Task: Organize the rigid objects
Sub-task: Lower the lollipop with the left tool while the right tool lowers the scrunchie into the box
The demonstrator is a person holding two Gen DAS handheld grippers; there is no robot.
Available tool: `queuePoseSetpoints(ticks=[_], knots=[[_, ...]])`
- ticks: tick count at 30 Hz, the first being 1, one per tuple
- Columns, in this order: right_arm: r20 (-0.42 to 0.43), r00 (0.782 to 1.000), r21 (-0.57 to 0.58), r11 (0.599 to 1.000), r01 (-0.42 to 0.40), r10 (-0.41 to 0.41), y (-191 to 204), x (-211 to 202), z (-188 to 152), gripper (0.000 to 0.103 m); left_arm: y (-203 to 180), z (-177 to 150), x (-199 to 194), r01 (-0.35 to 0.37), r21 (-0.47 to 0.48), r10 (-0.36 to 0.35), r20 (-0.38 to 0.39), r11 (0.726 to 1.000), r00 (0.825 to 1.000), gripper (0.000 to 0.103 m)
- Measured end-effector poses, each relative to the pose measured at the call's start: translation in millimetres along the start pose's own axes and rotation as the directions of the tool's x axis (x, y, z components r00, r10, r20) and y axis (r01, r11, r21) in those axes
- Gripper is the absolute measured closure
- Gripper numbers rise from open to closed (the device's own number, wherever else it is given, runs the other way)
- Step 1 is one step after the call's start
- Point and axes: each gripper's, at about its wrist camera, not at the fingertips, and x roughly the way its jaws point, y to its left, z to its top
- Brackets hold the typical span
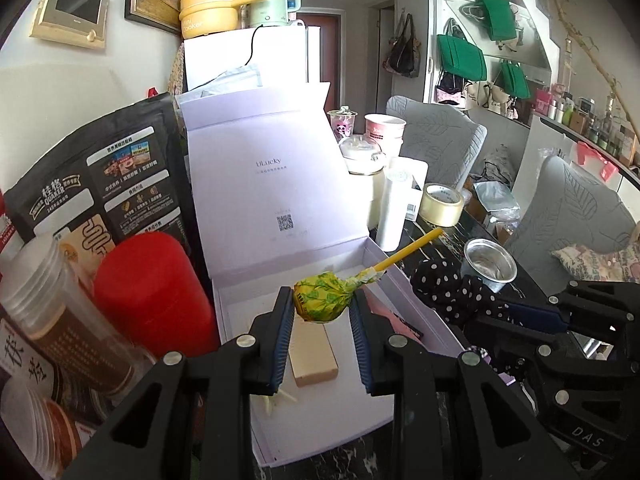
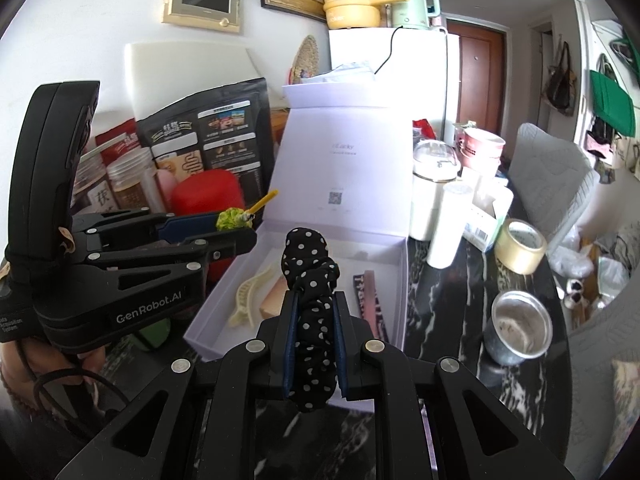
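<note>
My left gripper [image 1: 321, 304] is shut on a lollipop [image 1: 324, 296] in a yellow-green wrapper with a yellow stick, held above the open white box [image 1: 416, 312]. A tan block [image 1: 312, 354] lies in the box below it. My right gripper [image 2: 314, 304] is shut on a black polka-dot scrunchie [image 2: 310, 276], held over the box's near edge [image 2: 224, 344]. In the right wrist view the box holds a cream hair claw [image 2: 248, 294], the tan block [image 2: 274, 300] and a pink-and-black strip [image 2: 370, 300]. The left gripper [image 2: 236, 226] with the lollipop [image 2: 232, 218] shows at the left.
A red canister [image 1: 152, 292], jars and a black Quaker bag [image 1: 100, 184] crowd the left of the box. A tape roll [image 2: 520, 246], a metal cup [image 2: 516, 334], white tubes and containers stand on the dark marble table [image 2: 452, 292] at the right. Grey chairs stand beyond.
</note>
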Motion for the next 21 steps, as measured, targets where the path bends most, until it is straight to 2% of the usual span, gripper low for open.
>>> queuePoseSetpoints(ticks=[12,15,21], knots=[[0.029,0.999,-0.012,0.999,0.030,-0.029,-8.4,25.0,28.2,0.087,18.6,24.4,30.4,-0.052,-0.004,0.052,-0.006,0.999,0.999,0.075],[0.027,0.999,-0.001,1.000,0.026,-0.026,-12.4,33.8,33.4,0.087,23.9,23.5,43.1,-0.068,0.008,0.068,-0.027,0.998,0.997,0.075],[-0.004,1.000,0.025,1.000,0.009,-0.009,-22.6,59.9,34.6,0.087,28.0,20.3,70.0,-0.055,0.021,0.057,-0.083,0.998,0.995,0.075]])
